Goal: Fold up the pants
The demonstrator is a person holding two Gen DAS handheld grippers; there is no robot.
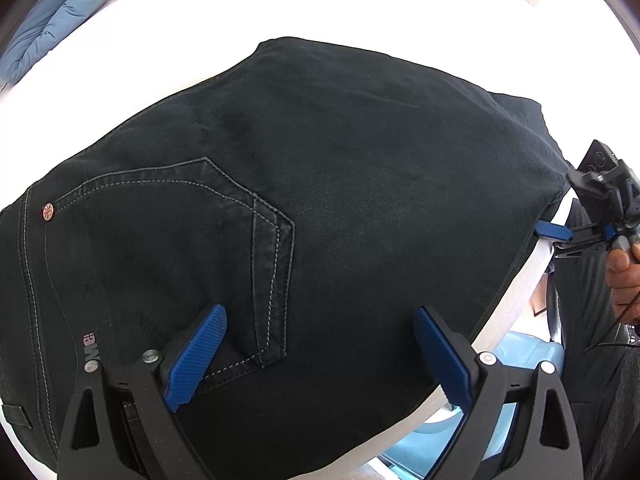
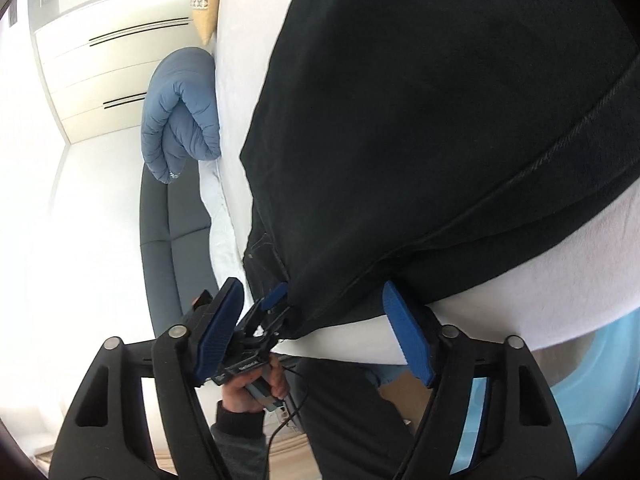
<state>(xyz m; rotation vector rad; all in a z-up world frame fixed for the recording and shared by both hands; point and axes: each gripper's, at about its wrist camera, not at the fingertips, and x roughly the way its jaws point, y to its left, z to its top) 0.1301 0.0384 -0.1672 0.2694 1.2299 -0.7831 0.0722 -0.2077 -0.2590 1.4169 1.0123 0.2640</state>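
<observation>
Black denim pants (image 1: 320, 208), already folded into a broad slab with the stitched back pocket (image 1: 224, 264) uppermost, lie on the white bed surface (image 1: 280, 12), their near edge running along the mattress edge at 5 o'clock in the left wrist view.

1. Left gripper (image 1: 320, 356): I read its blue-padded jaws as standing wide apart over the pocket area, pads clear of the cloth, holding nothing.
2. Right gripper (image 2: 316, 332): its jaws are also spread; the folded corner of the pants hangs between them at 12 o'clock, but neither pad presses on it.

I judge the step in hand to be positioning for a further fold, with both tongs released. The next move calls for closing on the near edge at two spaced points, then carrying it across evenly, so the layers stay aligned.

A rolled blue quilt (image 2: 180, 120) lies at 10 o'clock, well apart.
</observation>
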